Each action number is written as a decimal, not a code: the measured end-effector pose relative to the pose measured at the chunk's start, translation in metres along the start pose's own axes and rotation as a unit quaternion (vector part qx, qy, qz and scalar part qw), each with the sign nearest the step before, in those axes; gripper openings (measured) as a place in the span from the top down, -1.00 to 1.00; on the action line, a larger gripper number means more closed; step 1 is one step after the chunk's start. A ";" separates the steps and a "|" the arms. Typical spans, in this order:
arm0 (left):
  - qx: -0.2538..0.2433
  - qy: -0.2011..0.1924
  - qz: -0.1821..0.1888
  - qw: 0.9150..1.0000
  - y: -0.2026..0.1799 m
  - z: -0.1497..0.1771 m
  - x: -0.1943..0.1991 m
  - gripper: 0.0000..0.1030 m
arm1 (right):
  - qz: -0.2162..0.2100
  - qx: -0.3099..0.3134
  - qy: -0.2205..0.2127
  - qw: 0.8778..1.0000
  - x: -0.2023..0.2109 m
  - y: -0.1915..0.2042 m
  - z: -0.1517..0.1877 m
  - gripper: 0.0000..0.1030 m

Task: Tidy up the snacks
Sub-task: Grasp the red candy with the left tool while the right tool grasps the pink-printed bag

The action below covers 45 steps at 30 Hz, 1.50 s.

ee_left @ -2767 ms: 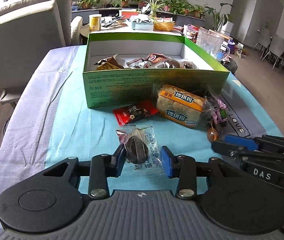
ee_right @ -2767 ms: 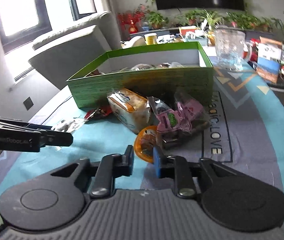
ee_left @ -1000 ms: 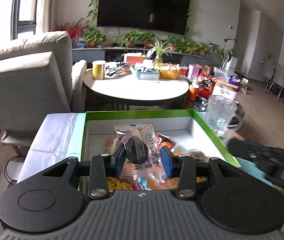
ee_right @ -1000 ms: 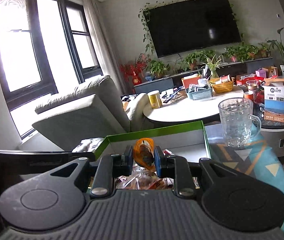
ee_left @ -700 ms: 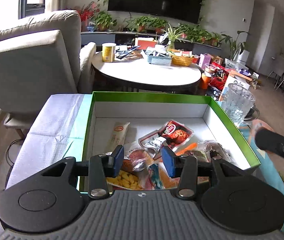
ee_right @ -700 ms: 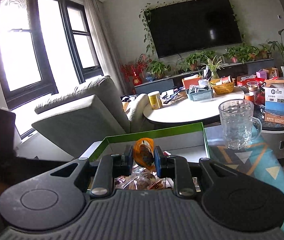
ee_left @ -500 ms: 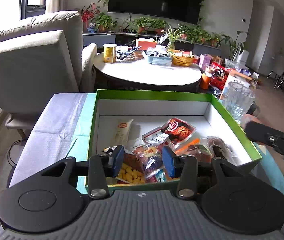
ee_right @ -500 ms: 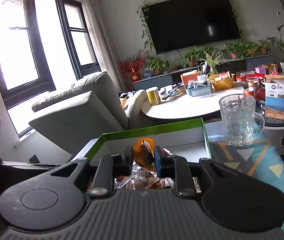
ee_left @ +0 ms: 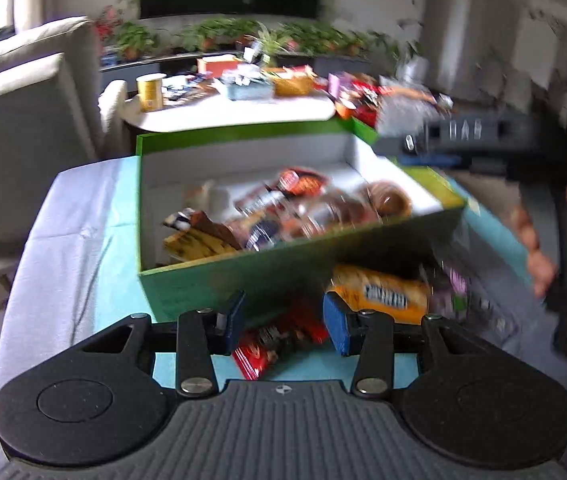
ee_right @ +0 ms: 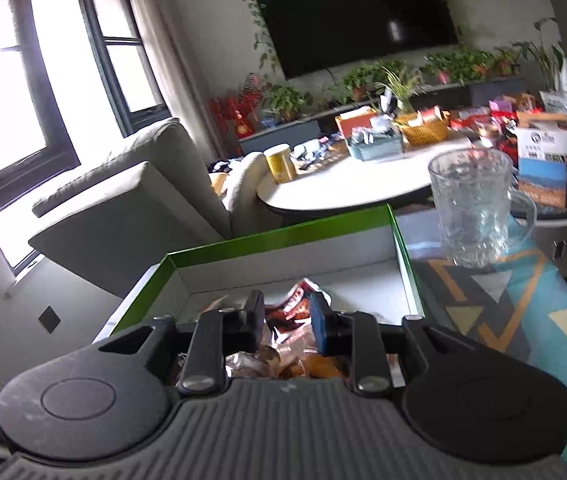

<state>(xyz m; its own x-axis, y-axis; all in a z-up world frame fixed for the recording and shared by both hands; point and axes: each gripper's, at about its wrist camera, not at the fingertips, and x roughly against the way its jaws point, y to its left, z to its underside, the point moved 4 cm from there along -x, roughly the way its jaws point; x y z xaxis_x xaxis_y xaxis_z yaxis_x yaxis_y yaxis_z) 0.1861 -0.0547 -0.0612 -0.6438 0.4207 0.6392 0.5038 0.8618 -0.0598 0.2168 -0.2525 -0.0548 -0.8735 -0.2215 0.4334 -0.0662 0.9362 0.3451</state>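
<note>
The left gripper [ee_left: 281, 318] hung open and empty over a red snack packet [ee_left: 279, 338] on the table [ee_left: 75, 248], just outside the near wall of the green box [ee_left: 243, 276]; a yellow bread pack [ee_left: 379, 294], its lettering blurred, lay beside it. The box held mixed snack wrappers [ee_left: 283, 212]. The right gripper [ee_right: 286, 320], open, hovered above them, a glass mug [ee_right: 473, 208] standing past the box's right edge.

Glass mug [ee_right: 473, 208] on patterned cloth [ee_right: 539, 304]; grey sofa [ee_right: 131, 200], TV [ee_right: 359, 12], round table [ee_right: 363, 188] w/ clutter behind.
</note>
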 end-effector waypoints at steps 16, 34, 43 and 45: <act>-0.084 0.035 0.005 0.996 -0.005 0.012 -0.032 0.13 | 0.002 0.043 0.052 0.998 0.045 -0.011 0.037 0.03; -0.106 0.067 0.006 0.992 -0.036 0.042 0.008 0.11 | 0.007 0.090 0.097 0.991 0.036 -0.025 0.071 0.02; -0.128 0.054 -0.036 0.990 -0.016 0.021 -0.014 0.10 | -0.016 0.164 0.113 0.980 0.035 -0.024 0.081 0.01; -0.126 0.058 -0.043 0.989 -0.011 0.018 -0.022 0.10 | -0.012 0.164 0.121 0.979 0.029 -0.027 0.082 0.01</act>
<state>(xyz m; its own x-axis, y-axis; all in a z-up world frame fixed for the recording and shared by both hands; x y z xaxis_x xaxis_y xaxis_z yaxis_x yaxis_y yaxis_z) 0.1841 -0.0680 -0.0882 -0.6278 0.3010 0.7178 0.5865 0.7892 0.1821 0.1534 -0.2616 -0.1197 -0.7329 -0.2661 0.6262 -0.2718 0.9582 0.0891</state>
